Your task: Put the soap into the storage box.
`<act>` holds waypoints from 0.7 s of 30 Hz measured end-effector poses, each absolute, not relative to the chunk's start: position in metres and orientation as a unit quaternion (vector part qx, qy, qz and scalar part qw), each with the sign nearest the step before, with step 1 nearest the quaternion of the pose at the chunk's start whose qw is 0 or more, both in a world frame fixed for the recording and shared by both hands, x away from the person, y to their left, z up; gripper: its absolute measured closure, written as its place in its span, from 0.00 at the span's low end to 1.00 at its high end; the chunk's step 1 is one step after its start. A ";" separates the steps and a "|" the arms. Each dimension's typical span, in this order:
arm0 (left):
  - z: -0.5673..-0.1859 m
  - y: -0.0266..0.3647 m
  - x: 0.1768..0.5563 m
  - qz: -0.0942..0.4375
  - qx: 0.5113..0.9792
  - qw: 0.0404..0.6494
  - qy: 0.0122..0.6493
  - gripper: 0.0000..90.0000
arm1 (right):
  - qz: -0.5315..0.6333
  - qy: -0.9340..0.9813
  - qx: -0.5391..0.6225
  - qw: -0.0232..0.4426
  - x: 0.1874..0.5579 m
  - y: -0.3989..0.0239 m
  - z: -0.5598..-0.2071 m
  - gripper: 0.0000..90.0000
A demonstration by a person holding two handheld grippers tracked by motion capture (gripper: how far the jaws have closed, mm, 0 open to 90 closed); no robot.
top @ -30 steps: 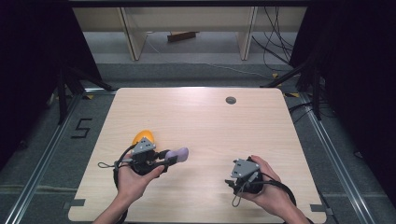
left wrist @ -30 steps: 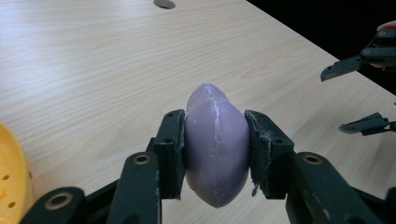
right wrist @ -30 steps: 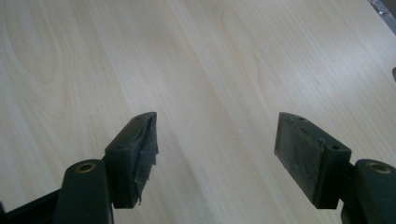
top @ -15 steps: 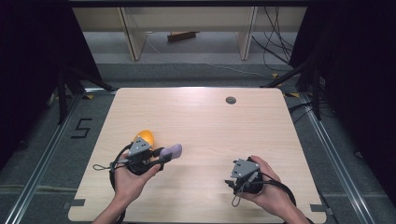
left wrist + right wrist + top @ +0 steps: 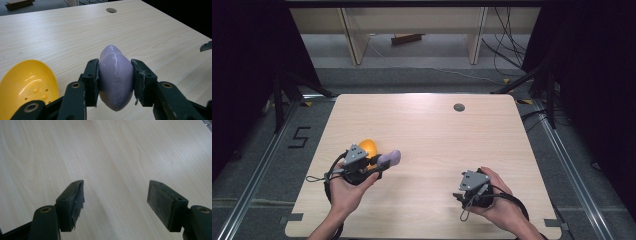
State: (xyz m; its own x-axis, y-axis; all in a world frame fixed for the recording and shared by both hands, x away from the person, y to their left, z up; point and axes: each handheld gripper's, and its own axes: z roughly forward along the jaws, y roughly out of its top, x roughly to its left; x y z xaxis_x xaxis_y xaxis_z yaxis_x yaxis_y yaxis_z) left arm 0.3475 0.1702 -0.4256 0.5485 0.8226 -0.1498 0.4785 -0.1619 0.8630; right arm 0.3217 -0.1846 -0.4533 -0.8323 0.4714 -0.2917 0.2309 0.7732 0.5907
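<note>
Near the table's front, left hand-held gripper (image 5: 115,82) clamps purple soap (image 5: 116,77).

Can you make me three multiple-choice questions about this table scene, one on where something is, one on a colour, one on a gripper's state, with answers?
1. Where is the yellow bowl?
A. Beside the left gripper
B. At the table's far right corner
C. Under the right gripper

2. What colour is the rounded piece between the left gripper's jaws?
A. Green
B. Pale purple
C. Red

3. How is the right gripper?
A. Shut on the bowl
B. Shut on nothing
C. Open, over bare table

Answers:
1 A, the left gripper view shows the bowl just beside that gripper's jaws.
2 B, the clamped piece is lilac.
3 C, the right gripper view shows its jaws wide apart with only wood between them.
</note>
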 end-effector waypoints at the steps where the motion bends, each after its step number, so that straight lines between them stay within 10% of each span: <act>1: -0.425 0.171 0.347 0.182 0.737 0.475 0.444 0.66 | 0.276 0.917 0.191 0.217 0.322 -0.185 -0.453 0.34; 21: -0.425 0.187 0.355 0.214 0.716 0.469 0.470 0.66 | 0.275 0.918 0.192 0.213 0.322 -0.185 -0.454 0.33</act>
State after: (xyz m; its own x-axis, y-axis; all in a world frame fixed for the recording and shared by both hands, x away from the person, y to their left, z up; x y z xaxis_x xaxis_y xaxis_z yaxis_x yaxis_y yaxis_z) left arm 0.3553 0.1875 -0.4246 0.4669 0.8740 -0.1347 0.4726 -0.1179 0.8734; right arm 0.3220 -0.1851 -0.4542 -0.8350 0.4703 -0.2856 0.2358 0.7749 0.5864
